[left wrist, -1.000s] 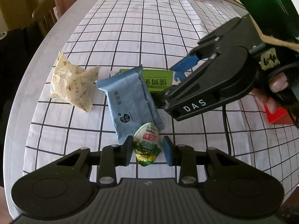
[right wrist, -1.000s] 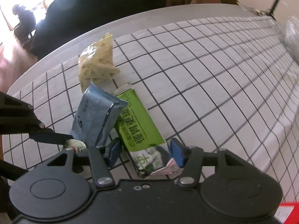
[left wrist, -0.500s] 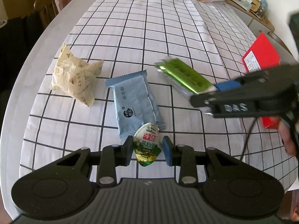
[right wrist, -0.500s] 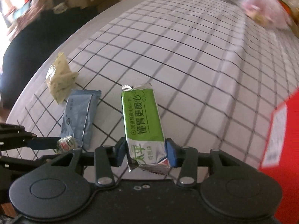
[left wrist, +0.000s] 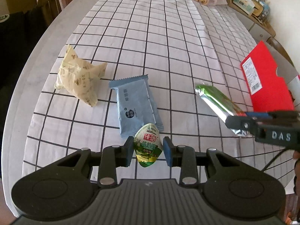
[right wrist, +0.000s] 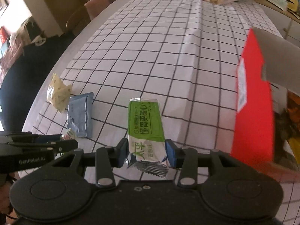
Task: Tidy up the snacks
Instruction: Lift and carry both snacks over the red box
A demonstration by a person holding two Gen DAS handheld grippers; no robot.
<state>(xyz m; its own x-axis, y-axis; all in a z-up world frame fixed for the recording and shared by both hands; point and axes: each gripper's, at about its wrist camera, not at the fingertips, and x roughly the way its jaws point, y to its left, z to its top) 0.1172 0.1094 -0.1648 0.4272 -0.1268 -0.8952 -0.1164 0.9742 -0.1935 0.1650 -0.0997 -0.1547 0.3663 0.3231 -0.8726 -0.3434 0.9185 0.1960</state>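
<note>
Right gripper [right wrist: 146,152] clamps green snack bar [right wrist: 145,121] at its near end, lifted left of red box [right wrist: 253,101]. Looks light, foil slippery, crushable; grip crimped end. Left gripper [left wrist: 147,152] pinches small sealed snack cup [left wrist: 147,144].

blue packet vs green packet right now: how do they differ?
The blue packet lies flat on the checked tablecloth with nothing gripping it; the green packet is off the cloth, pinched at its white end by the right gripper. The blue one is plain matte blue with a dark round logo; the green one is bright green with large print and a silver crimp. Both are sealed, flat rectangular snack wrappers.
</note>
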